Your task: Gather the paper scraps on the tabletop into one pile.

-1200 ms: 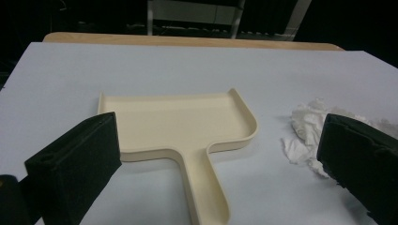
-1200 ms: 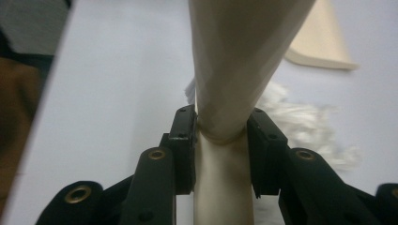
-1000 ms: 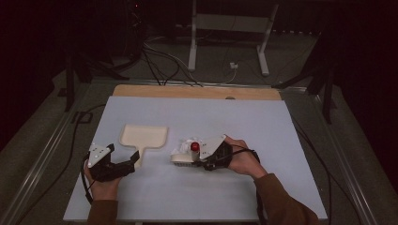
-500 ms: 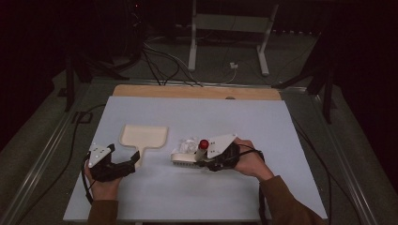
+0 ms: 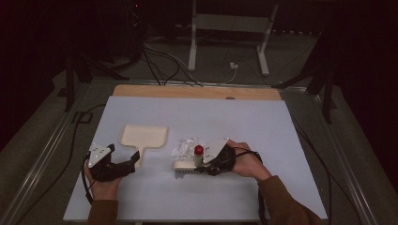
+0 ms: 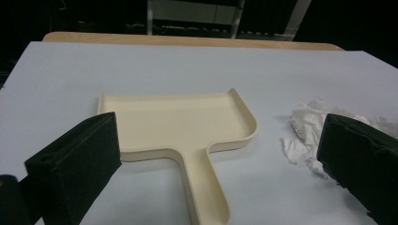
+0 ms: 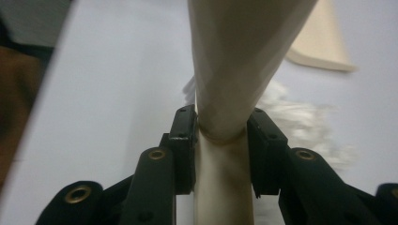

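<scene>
A cream dustpan (image 5: 143,137) lies flat on the white table (image 5: 263,126), its handle (image 6: 206,187) pointing toward me. My left gripper (image 5: 131,164) stands open at the end of that handle, one jaw on each side, touching nothing (image 6: 218,168). My right gripper (image 5: 206,164) is shut on the handle of a cream brush (image 5: 185,165), whose bristles rest on the table. In the right gripper view both pads press the brush handle (image 7: 225,187). Crumpled white paper scraps (image 5: 187,146) lie just beyond the brush, right of the dustpan (image 6: 305,131).
A wooden strip (image 5: 197,92) borders the table's far edge. Cables (image 5: 159,61) and a white stand (image 5: 225,28) are on the dark floor behind. Bare table surface stretches to the right and at the back.
My right gripper with the brush has shifted slightly, ending a little nearer to me. The left hand, the dustpan and the paper have stayed put.
</scene>
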### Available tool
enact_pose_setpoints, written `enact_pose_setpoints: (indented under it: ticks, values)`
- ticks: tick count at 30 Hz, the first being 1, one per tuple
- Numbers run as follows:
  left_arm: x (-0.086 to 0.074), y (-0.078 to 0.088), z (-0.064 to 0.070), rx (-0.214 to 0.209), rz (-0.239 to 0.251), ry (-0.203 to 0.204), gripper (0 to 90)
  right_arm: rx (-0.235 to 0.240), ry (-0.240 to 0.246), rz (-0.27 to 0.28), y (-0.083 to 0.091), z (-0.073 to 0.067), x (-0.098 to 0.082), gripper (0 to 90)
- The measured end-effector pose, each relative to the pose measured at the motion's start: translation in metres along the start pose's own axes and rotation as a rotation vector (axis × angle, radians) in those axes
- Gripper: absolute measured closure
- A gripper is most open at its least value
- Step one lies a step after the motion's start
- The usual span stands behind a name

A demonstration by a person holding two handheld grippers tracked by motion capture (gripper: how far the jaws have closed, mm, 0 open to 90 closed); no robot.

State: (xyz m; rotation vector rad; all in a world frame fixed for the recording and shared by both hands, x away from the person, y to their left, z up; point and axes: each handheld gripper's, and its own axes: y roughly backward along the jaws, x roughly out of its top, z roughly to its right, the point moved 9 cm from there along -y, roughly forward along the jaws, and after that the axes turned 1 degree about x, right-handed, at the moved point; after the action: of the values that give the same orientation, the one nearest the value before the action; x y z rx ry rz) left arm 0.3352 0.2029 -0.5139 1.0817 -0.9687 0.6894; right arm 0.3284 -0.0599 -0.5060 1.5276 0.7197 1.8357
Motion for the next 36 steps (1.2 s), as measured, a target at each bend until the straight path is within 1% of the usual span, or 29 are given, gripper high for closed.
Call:
enact_pose_setpoints:
  ticks: [3,4,9,11,15,19,22,24,28,30,32,34,36]
  values:
    - [0.0,0.001,0.0,0.0,0.002,0.002,0.6,-0.05,0.026,0.0,-0.002,0.009,0.002,67.4]
    - [0.001,0.001,-0.001,0.001,0.002,0.002,0.6,-0.058,0.033,0.004,-0.002,0.011,0.002,67.4]
    - [0.001,0.001,-0.001,0.0,0.002,0.003,0.6,-0.079,0.037,0.021,-0.002,0.016,0.003,67.4]
    - [0.001,0.001,-0.001,-0.001,0.002,0.002,0.6,-0.07,0.03,0.029,0.0,0.015,0.003,67.4]
    - [0.0,0.001,-0.001,-0.001,0.001,0.003,0.6,-0.034,0.019,0.057,0.006,0.01,0.005,67.2]
    - [0.0,0.0,0.0,-0.002,0.001,0.002,0.6,-0.024,-0.006,0.091,0.013,0.008,0.008,67.2]
    - [0.0,0.0,0.0,-0.002,0.0,0.002,0.6,-0.026,-0.047,0.128,0.019,0.011,0.011,67.2]
    - [0.0,0.0,0.0,-0.001,0.001,0.003,0.6,-0.04,-0.077,0.162,0.023,0.015,0.013,67.3]
    - [0.0,0.0,-0.001,-0.001,0.001,0.004,0.6,-0.114,-0.146,0.237,0.037,0.029,0.016,67.2]
    - [0.0,0.0,-0.001,-0.001,0.001,0.002,0.6,-0.156,-0.198,0.26,0.044,0.038,0.015,67.2]
    - [0.0,0.0,-0.001,-0.001,0.0,0.0,0.6,-0.204,-0.257,0.266,0.051,0.048,0.011,67.3]
    - [0.0,0.0,-0.001,-0.001,-0.002,0.0,0.6,-0.26,-0.307,0.251,0.057,0.058,0.004,67.3]
    - [0.0,0.0,-0.001,0.0,-0.001,0.001,0.6,-0.299,-0.354,0.231,0.061,0.067,-0.005,67.3]
